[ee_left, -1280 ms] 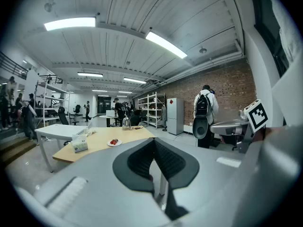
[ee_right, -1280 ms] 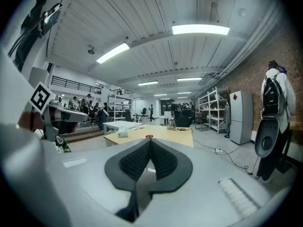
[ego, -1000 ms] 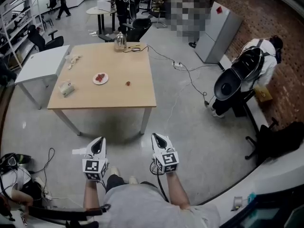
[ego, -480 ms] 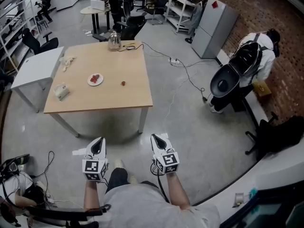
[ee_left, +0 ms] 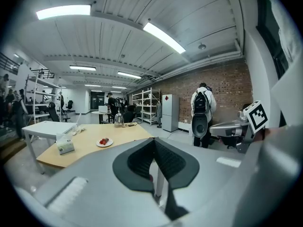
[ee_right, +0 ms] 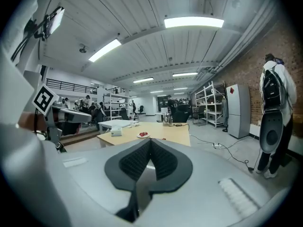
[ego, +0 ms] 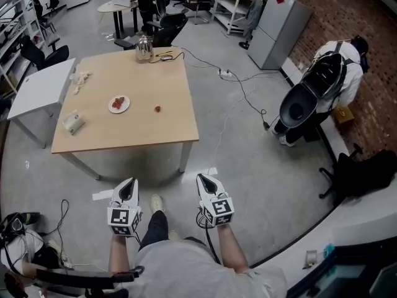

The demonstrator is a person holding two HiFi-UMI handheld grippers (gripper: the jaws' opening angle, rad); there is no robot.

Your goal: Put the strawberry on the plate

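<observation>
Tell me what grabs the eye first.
The wooden table up-left in the head view, with a white plate of strawberries and one loose strawberry to its right. Bottom centre, the left gripper and right gripper, jaws together and empty, well short of the table. At right, a person in white with a backpack by the brick wall.

Matt wooden table [ego: 142, 126], smooth floor [ego: 248, 166]

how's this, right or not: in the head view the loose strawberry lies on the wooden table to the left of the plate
Not right. In the head view the loose strawberry lies on the wooden table to the right of the plate, clear of it, not to the left.
</observation>
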